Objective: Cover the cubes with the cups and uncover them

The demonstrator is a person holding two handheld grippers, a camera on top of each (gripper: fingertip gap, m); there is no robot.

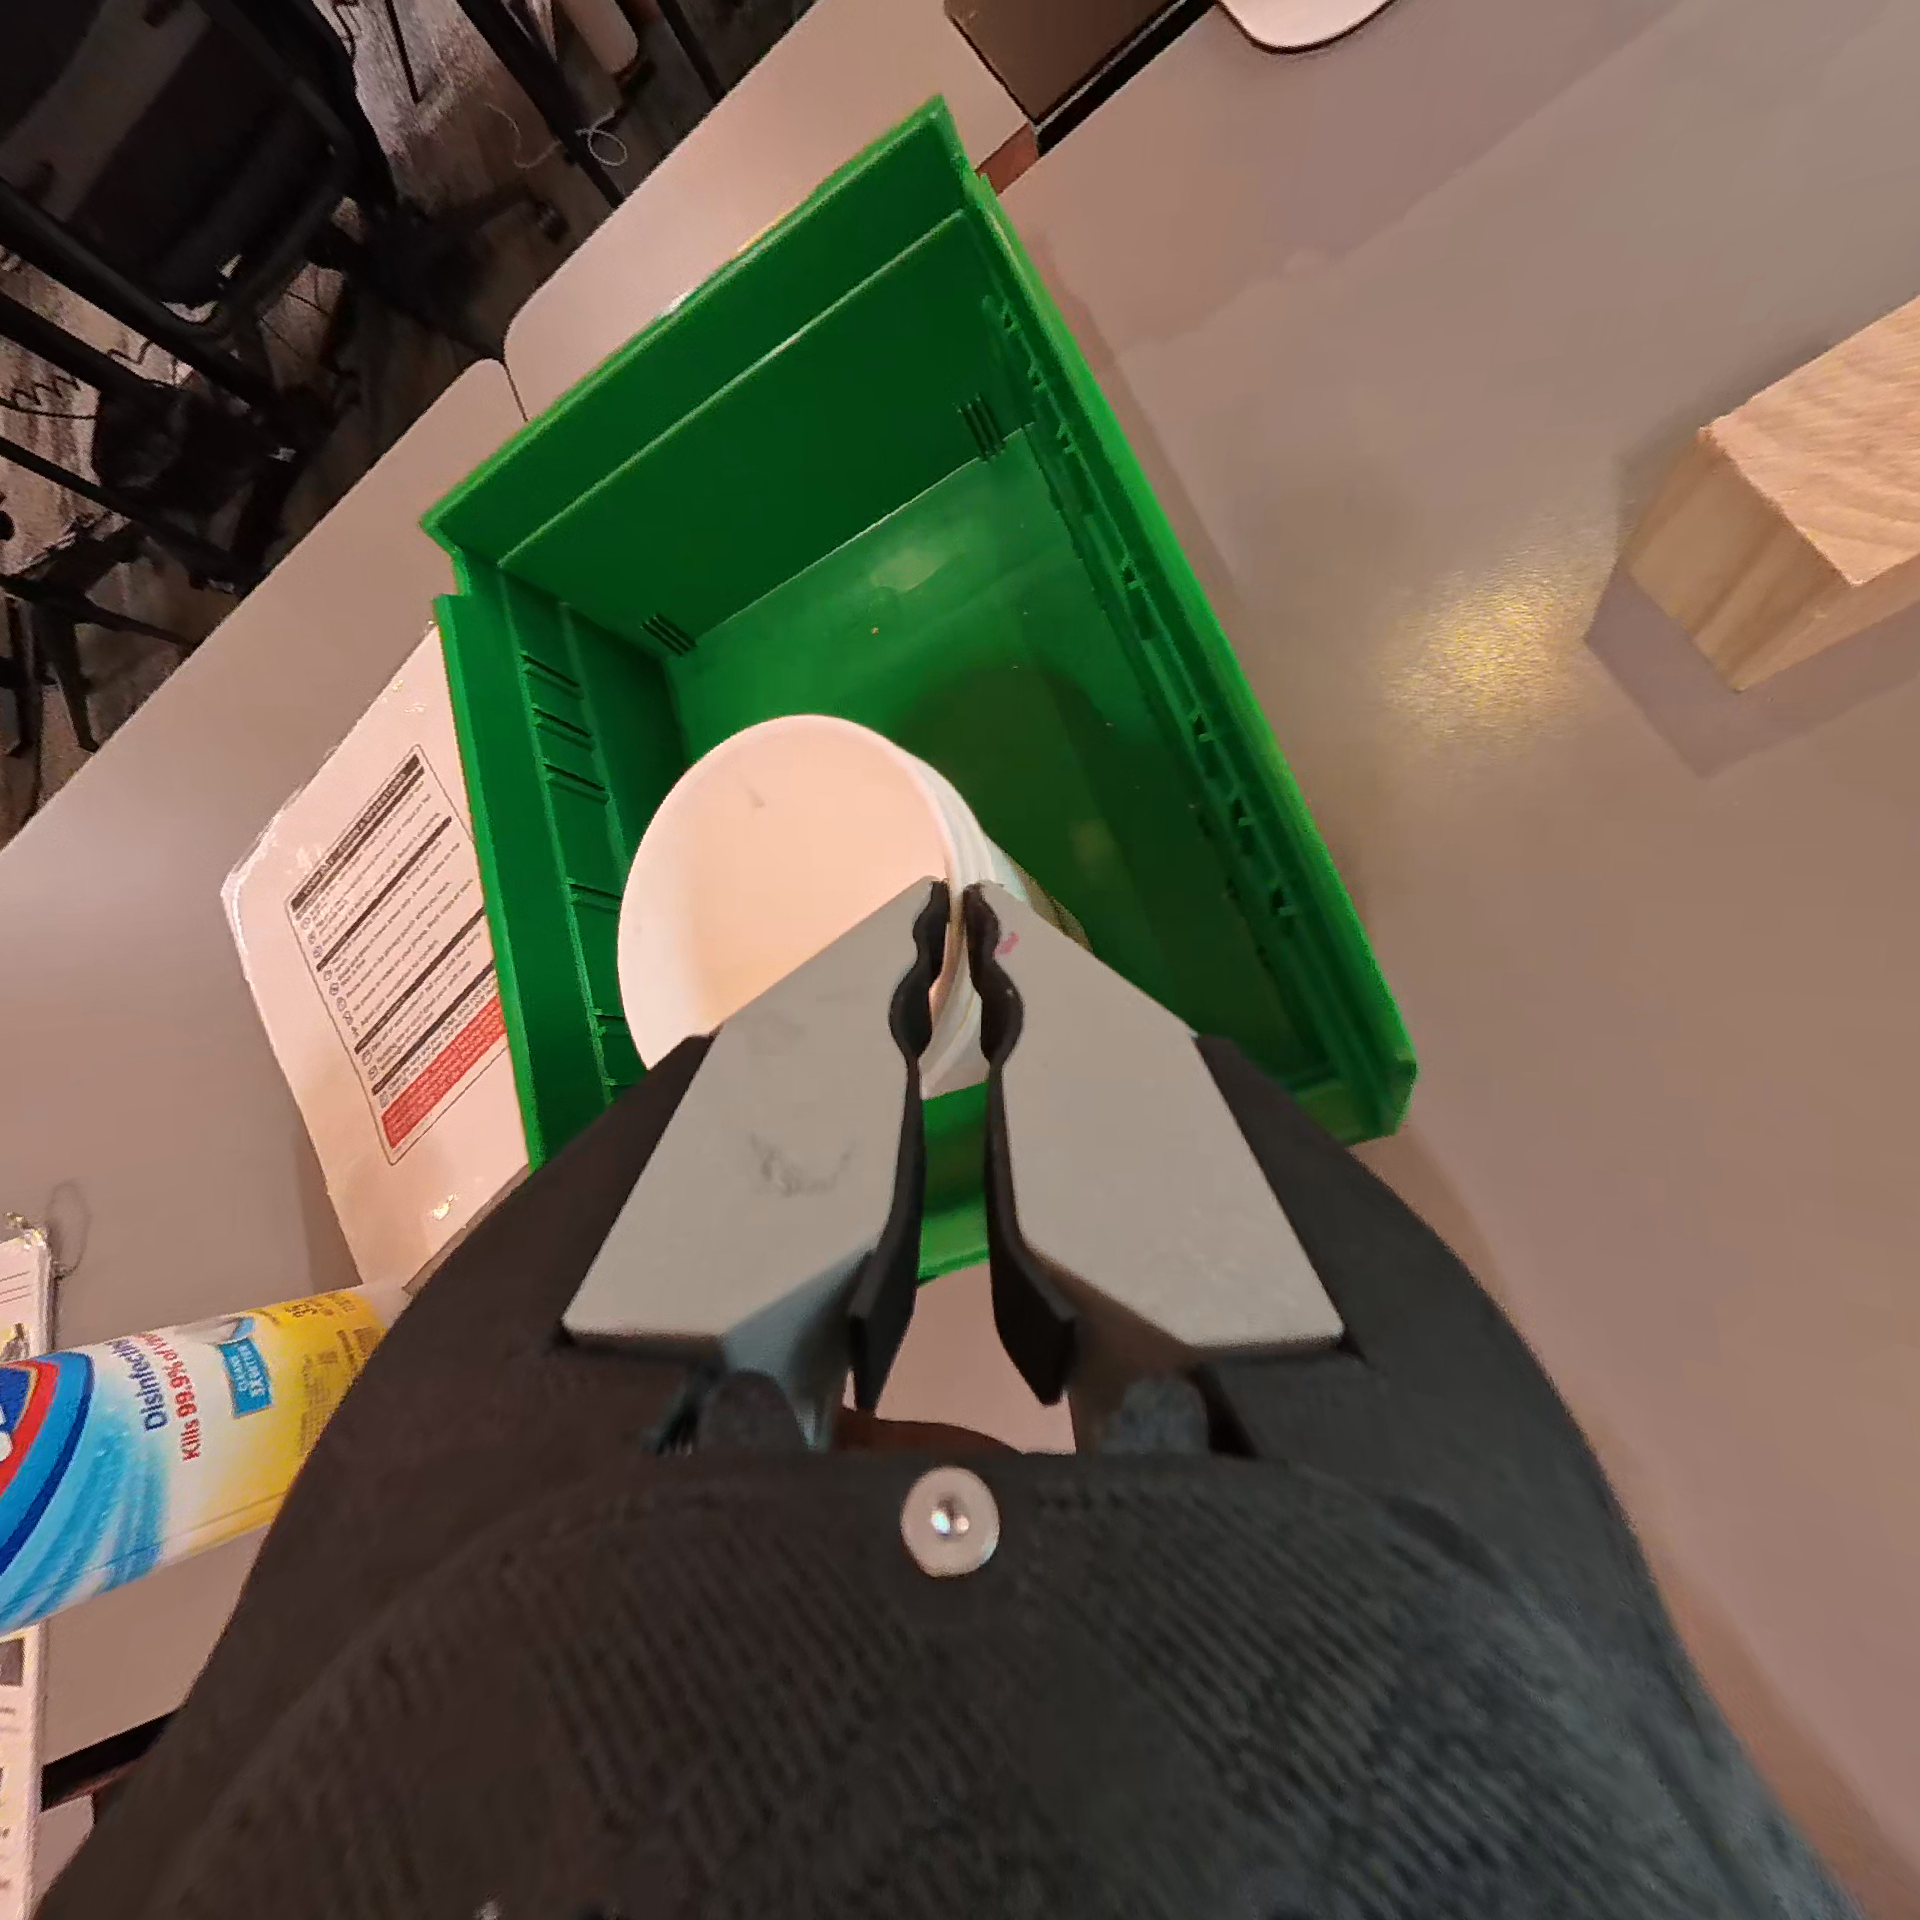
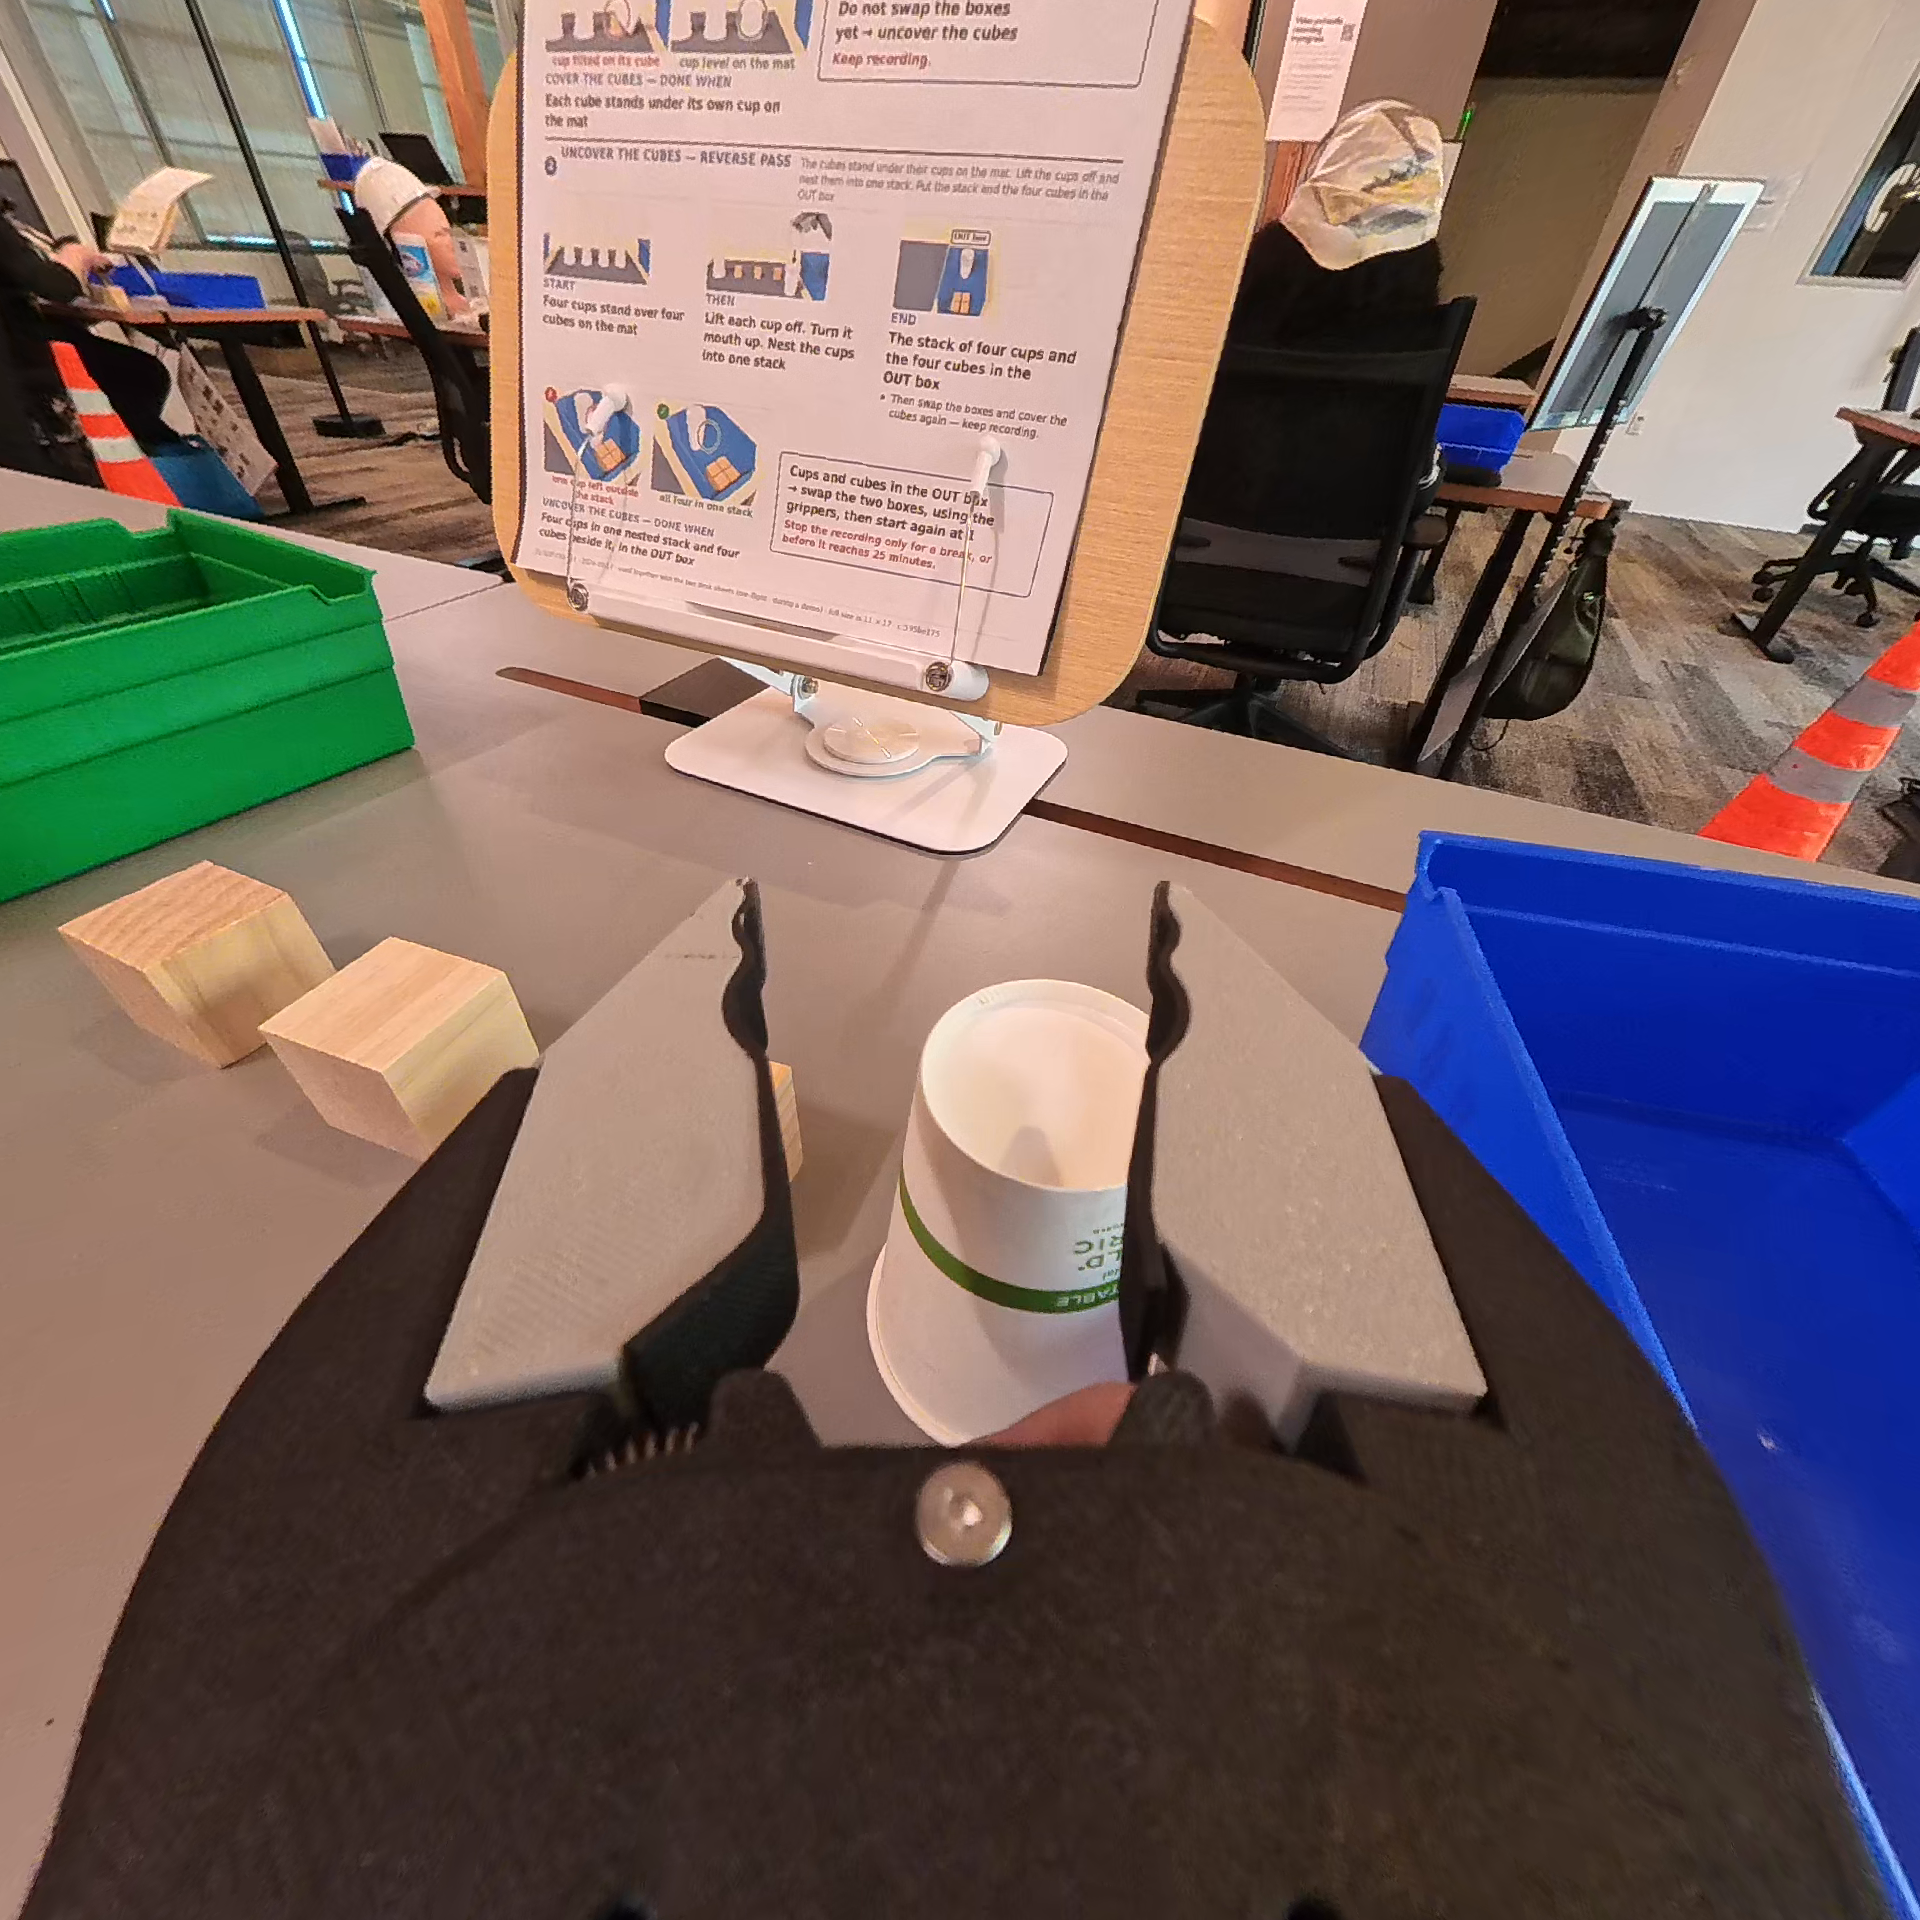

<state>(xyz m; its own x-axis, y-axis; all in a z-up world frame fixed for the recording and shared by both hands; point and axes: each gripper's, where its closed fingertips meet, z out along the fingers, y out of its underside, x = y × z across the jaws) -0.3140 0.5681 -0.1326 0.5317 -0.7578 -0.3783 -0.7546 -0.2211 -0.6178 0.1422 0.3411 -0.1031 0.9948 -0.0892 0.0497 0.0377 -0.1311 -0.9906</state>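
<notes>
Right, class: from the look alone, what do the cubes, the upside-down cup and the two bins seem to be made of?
Cubes: pale unfinished wood, going by grain lines and matte faces.
Upside-down cup: probably white paper, matte, with a recessed base and printed green band.
Green bin and blue bin: moulded plastic, judging by uniform colour, slight sheen and ribbed walls.

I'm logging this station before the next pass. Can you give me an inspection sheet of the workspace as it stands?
Surface: grey table, bare in the middle.
Job's things: stack of white paper cups in the green plastic bin; inverted white paper cup with green band; pale wooden cubes on the table; blue plastic bin.
Clutter: wipes canister, white printed packet.
Grippers: left gripper pinches the stack's rim; right gripper wide open over the inverted cup.
Cables: nothing seen.
Surroundings: instruction board on stand, chairs, orange cones.
</notes>
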